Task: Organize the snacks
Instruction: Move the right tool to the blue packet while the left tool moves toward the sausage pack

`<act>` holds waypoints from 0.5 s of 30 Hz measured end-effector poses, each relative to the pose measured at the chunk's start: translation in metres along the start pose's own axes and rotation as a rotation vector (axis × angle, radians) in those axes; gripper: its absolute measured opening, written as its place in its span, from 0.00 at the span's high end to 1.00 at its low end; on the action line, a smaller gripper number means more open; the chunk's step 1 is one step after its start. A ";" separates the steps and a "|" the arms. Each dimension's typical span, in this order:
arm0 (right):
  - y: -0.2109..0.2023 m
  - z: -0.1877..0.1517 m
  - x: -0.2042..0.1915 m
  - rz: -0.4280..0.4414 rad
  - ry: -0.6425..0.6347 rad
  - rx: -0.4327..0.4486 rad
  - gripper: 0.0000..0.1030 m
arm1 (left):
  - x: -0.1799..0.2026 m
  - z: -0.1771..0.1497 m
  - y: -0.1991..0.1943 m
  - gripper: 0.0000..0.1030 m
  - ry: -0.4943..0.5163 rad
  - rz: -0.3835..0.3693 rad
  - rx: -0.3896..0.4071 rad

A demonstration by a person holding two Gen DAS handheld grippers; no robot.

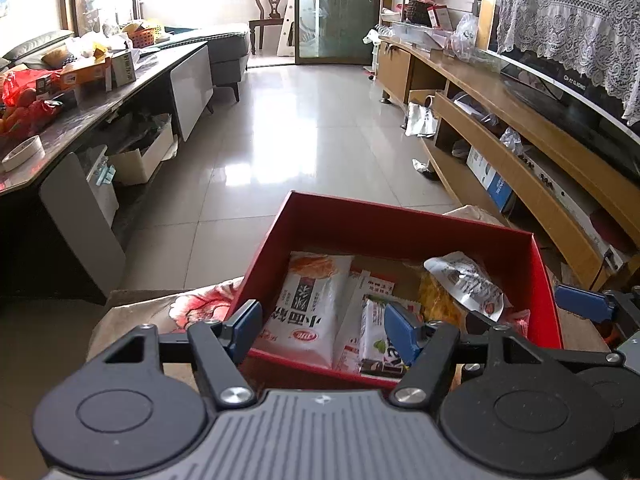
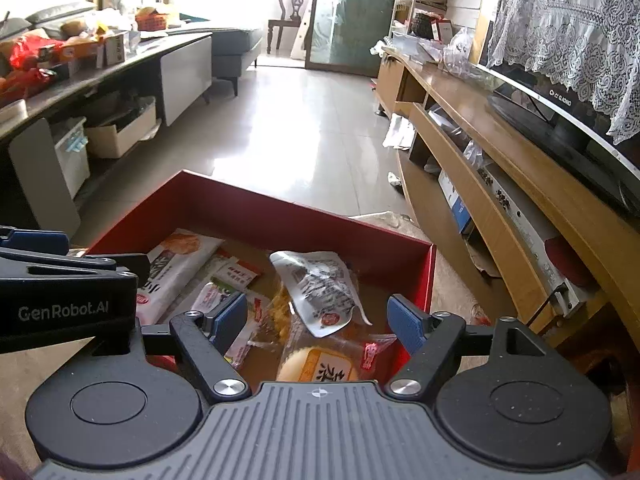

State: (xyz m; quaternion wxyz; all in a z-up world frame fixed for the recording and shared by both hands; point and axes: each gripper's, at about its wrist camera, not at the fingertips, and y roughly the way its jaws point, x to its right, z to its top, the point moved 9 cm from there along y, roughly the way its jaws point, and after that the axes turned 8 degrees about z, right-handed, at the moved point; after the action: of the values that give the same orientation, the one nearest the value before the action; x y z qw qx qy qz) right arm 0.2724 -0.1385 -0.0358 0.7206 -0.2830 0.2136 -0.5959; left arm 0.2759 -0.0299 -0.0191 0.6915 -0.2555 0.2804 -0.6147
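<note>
Ahead of my fingers the red box sits on a low surface covered with a flowered cloth; a red bloom on the cloth shows just left of my left-hand fingers, beside the box's near left corner. The box's near wall passes between those fingers. Past my right-hand fingers the same pale cloth runs on to the right of the box's side wall. Beyond the box's far rim the glossy tiled floor stretches away, with a crumpled wrapper lying on it.
</note>
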 end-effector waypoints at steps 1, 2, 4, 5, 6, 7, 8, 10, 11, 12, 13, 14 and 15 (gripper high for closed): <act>-0.001 -0.001 -0.002 0.001 -0.002 0.000 0.20 | -0.001 -0.001 -0.001 0.33 0.001 -0.002 -0.001; -0.003 -0.001 -0.004 0.005 -0.003 -0.001 0.20 | -0.002 -0.003 -0.003 0.33 0.003 -0.003 -0.001; -0.007 -0.004 -0.009 0.017 -0.010 -0.002 0.20 | -0.005 -0.006 -0.006 0.33 0.009 -0.003 -0.002; -0.009 -0.005 -0.011 0.022 -0.015 -0.002 0.20 | -0.007 -0.008 -0.008 0.32 0.009 -0.004 -0.004; -0.012 -0.006 -0.014 0.027 -0.023 -0.002 0.20 | -0.009 -0.011 -0.009 0.32 0.007 -0.006 -0.008; -0.015 -0.008 -0.017 0.036 -0.030 -0.004 0.20 | -0.013 -0.014 -0.010 0.32 0.002 -0.009 -0.013; -0.017 -0.010 -0.020 0.044 -0.035 -0.005 0.20 | -0.015 -0.016 -0.012 0.32 -0.001 -0.011 -0.019; -0.023 -0.016 -0.026 0.066 -0.049 -0.013 0.19 | -0.020 -0.023 -0.014 0.32 0.000 -0.012 -0.027; -0.024 -0.019 -0.030 0.075 -0.060 -0.020 0.19 | -0.023 -0.026 -0.016 0.32 0.004 -0.009 -0.030; -0.027 -0.023 -0.034 0.085 -0.078 -0.030 0.18 | -0.026 -0.030 -0.017 0.32 0.008 -0.006 -0.033; -0.029 -0.027 -0.038 0.092 -0.095 -0.037 0.18 | -0.028 -0.034 -0.018 0.32 0.010 -0.006 -0.039; -0.031 -0.033 -0.043 0.103 -0.114 -0.048 0.18 | -0.031 -0.037 -0.019 0.32 0.009 -0.009 -0.045; -0.032 -0.037 -0.047 0.116 -0.126 -0.059 0.18 | -0.033 -0.041 -0.020 0.32 0.005 -0.014 -0.054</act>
State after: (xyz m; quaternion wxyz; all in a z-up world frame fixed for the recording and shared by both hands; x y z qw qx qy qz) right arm 0.2150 -0.1020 -0.0438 0.7572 -0.3282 0.2015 -0.5276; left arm 0.2298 0.0002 -0.0319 0.6793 -0.2746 0.2967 -0.6124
